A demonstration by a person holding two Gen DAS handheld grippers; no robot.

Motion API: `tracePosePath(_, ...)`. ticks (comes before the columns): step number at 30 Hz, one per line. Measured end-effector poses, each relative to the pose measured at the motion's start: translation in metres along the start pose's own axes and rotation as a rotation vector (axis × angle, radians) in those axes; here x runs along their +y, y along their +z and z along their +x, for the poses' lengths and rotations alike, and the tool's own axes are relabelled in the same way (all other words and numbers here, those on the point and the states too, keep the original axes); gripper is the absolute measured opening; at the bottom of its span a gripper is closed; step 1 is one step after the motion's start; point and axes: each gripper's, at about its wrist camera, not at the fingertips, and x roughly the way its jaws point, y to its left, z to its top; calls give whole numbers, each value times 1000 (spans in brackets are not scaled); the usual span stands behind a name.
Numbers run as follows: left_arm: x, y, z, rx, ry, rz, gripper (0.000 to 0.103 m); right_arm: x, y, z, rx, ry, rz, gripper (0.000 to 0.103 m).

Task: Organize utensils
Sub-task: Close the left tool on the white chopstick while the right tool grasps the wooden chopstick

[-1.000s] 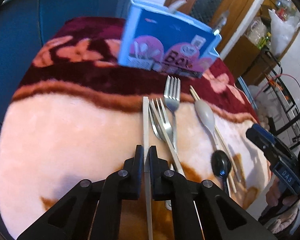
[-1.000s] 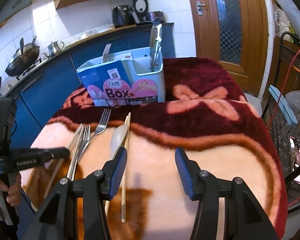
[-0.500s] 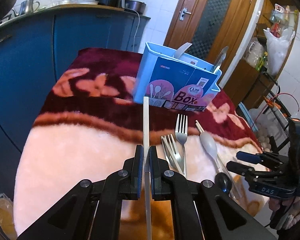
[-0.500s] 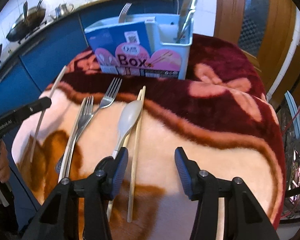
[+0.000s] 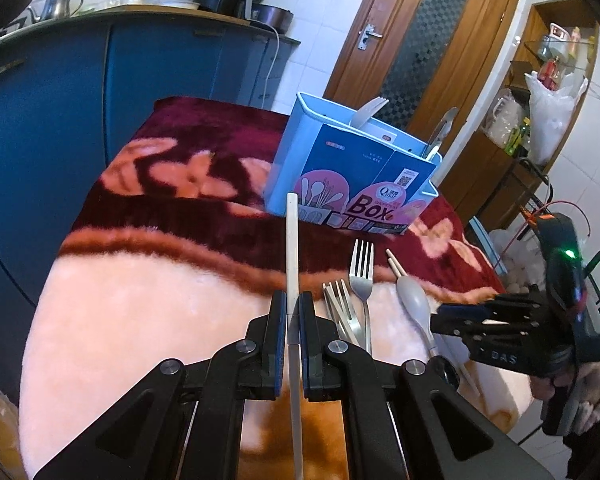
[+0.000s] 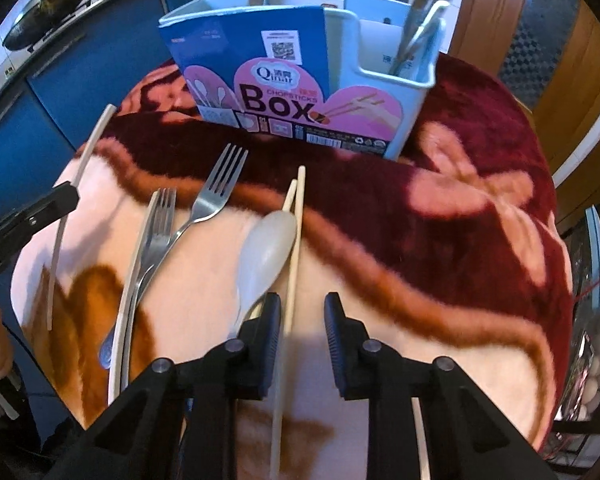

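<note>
In the left wrist view, a single pale chopstick (image 5: pixel 292 264) is clamped between the clenched jaws of the left gripper (image 5: pixel 293 336) and is held lifted above the surface (image 5: pixel 148 320), its tip pointed toward the blue chopsticks box (image 5: pixel 340 176); a white plastic fork (image 5: pixel 367 112) and metal tongs (image 5: pixel 440 136) are already seen standing in the box's compartments; two metal forks (image 5: pixel 360 280), a grey spoon (image 5: pixel 414 304) and more chopsticks are left lying on the blanket; the right gripper (image 5: pixel 452 316) is seen at the right edge, held in a hand (image 5: pixel 560 384).

In the right wrist view, the jaws of the right gripper (image 6: pixel 302 312) are closing over one chopstick of the pair (image 6: pixel 294 248) that lies just beside the grey spoon (image 6: pixel 266 240); the stick is between the jaws, nearer the left pad, and no grip is yet made; a loose chopstick (image 6: pixel 130 280) is seen lying beside the two forks (image 6: pixel 204 204), and the left gripper (image 6: pixel 32 212) with its held stick is seen at the left.

The task is judged to be at an early-to-middle stage: a few utensils are stowed, one chopstick is in transit, and the forks, spoon and other chopsticks remain to be sorted.

The surface is covered by a plush blanket patterned in cream, rust and dark red; blue kitchen cabinets (image 5: pixel 60 120), a kettle, a wok and a wooden door (image 5: pixel 420 40) are seen around it.
</note>
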Motion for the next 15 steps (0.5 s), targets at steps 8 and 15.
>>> tracePosePath(8, -3, 2, 2, -19, -19, 7, 6, 5, 5, 7, -26, -13, -41, 13)
tracePosePath(15, -12, 7, -6, -73, -25, 14, 6, -16, -12, -9, -155, 67, 82, 6)
